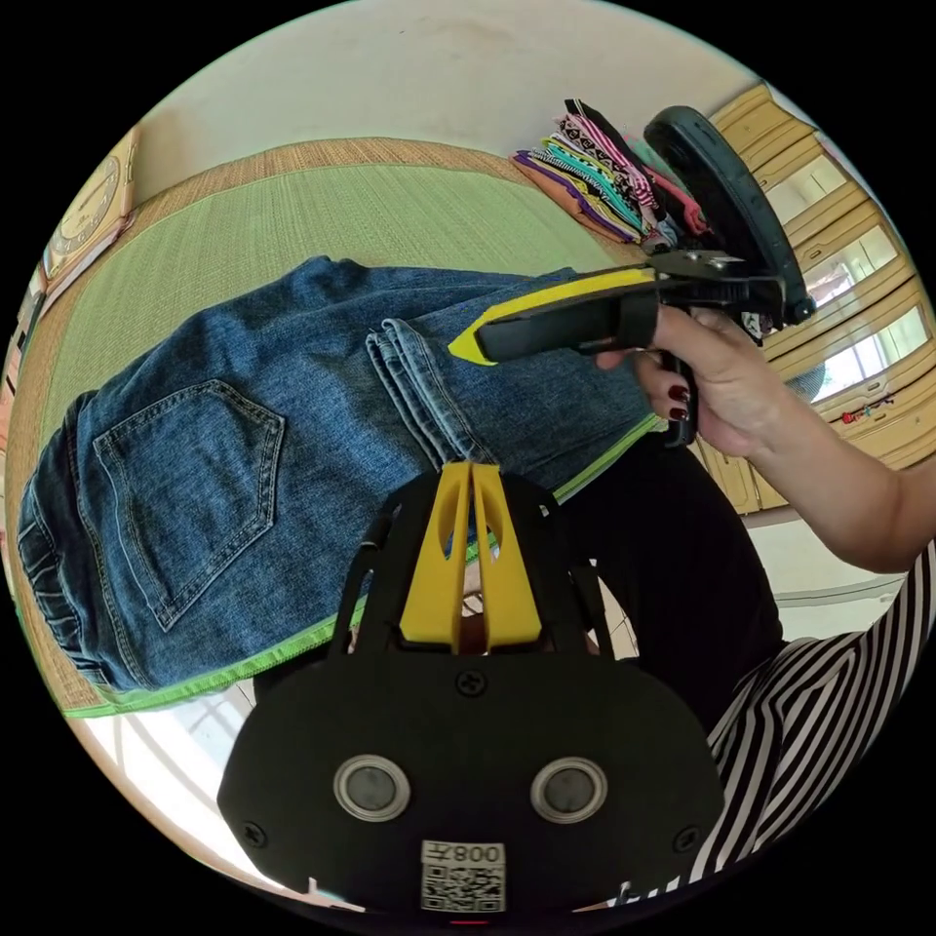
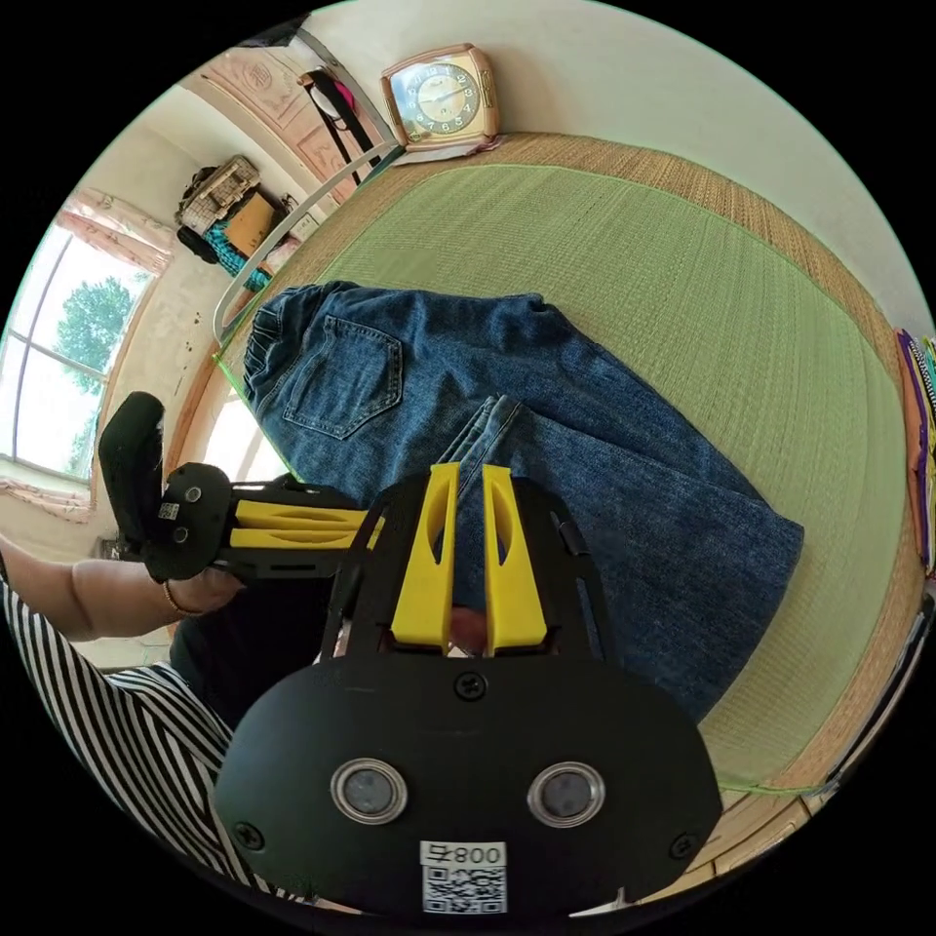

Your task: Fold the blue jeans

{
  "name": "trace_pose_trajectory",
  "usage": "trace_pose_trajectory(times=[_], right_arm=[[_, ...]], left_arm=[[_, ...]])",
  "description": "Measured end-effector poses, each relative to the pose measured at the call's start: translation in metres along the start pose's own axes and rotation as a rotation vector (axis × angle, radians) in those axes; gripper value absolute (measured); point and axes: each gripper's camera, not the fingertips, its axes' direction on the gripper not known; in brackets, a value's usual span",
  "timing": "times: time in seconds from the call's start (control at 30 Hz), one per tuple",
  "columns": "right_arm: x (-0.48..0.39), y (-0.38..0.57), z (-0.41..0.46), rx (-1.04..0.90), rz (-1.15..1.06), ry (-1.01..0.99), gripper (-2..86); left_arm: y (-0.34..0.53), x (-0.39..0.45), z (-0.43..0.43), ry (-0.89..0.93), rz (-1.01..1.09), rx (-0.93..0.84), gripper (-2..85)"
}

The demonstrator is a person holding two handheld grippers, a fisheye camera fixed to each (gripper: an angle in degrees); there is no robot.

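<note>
Lying flat on a green woven straw mat [image 2: 634,263], the folded blue denim jeans [image 2: 546,409] have the back pocket toward 10 o'clock in the right gripper view. The mat has a brown woven border and meets a pale wall [image 2: 663,68]. A square clock [image 2: 441,97] leans there at 12 o'clock. In the left gripper view, a stack of colourful folded cloths [image 1: 595,175] sits at 1 o'clock. The left gripper [image 1: 471,478] has its yellow fingers pressed together at the hem of the jeans; whether they pinch it, I cannot tell. The right gripper [image 2: 470,480] has its fingers a little apart over the jeans.
</note>
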Motion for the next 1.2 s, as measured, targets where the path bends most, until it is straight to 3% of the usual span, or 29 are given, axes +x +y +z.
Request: trace_pose_trajectory(times=[0.13,0.4,0.67,0.77,1.2], right_arm=[[-0.007,0.030,0.028,-0.109,-0.042,-0.031,3.8],[0.026,0.059,0.014,-0.065,0.001,-0.084,2.9],[0.160,0.177,-0.085,0.156,0.415,0.034,8.6],[0.207,0.225,-0.091,0.148,0.550,0.042,9.7],[0.297,0.310,-0.067,0.170,0.642,-0.364,5.8]], left_arm=[[-0.003,0.012,0.003,-0.016,-0.005,-0.015,0.1],[-0.009,0.047,-0.002,-0.016,0.028,0.010,0.7],[-0.030,0.123,0.006,0.072,0.212,0.016,5.5],[-0.041,0.159,0.018,0.092,0.287,-0.007,6.7],[-0.085,0.295,0.057,0.049,0.456,-0.037,9.5]])
